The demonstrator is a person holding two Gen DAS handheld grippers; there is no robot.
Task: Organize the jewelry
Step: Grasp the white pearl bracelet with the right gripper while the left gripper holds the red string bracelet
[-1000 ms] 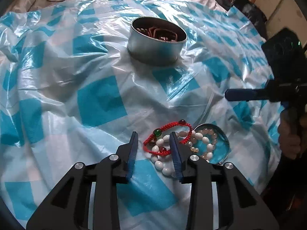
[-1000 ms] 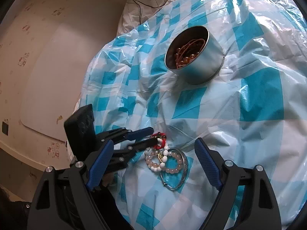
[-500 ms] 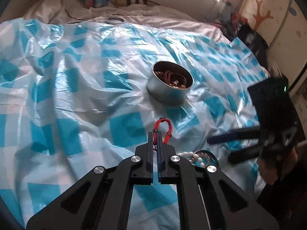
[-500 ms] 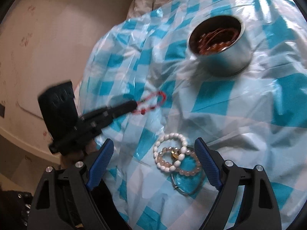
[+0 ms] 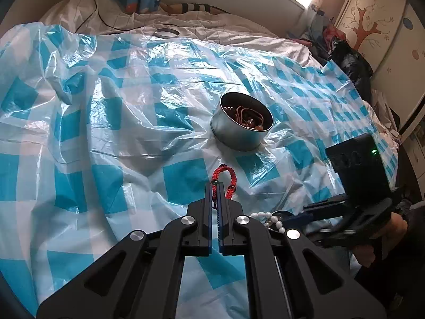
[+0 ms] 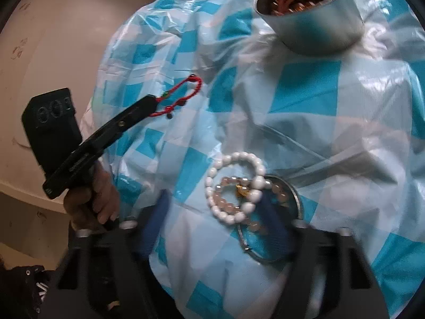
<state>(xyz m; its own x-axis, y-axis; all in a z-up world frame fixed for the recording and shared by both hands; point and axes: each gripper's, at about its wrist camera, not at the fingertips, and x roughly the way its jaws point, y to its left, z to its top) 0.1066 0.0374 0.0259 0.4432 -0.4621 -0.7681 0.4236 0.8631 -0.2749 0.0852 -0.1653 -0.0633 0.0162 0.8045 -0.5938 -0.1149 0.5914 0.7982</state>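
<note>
- The bed point(image 5: 239, 37) fills the scene, spread with a crinkled plastic sheet point(image 5: 127, 138) in blue and white checks.
- A round metal tin point(image 5: 243, 126) stands upright on the sheet, well apart from both grippers, with brownish-copper jewelry piled inside; the right wrist view shows it at the top edge.
- The left gripper point(image 5: 215, 187) has its jaws pressed together on the red cord bracelet point(image 5: 225, 180) — a loop of the cord sticks out past the fingertips and hangs clear of the sheet, as the right wrist view shows. A hand point(image 6: 91, 199) grips its handle.
- The right gripper point(image 6: 215, 212) has just been closing its jaws; they stand partway apart, blurred, either side of the bead pile. Whether the blue pads touch the beads cannot be told.
- A thin metal bangle point(image 6: 294, 199) lies flat on the sheet under the beads.
- The white bead bracelet point(image 6: 233, 183) lies across the pink bead bracelet point(image 6: 276, 188), both resting on the bangle — touching each other, near the edge of the bed.
- A small gold charm point(image 6: 241, 190) sits among the pink beads.
</note>
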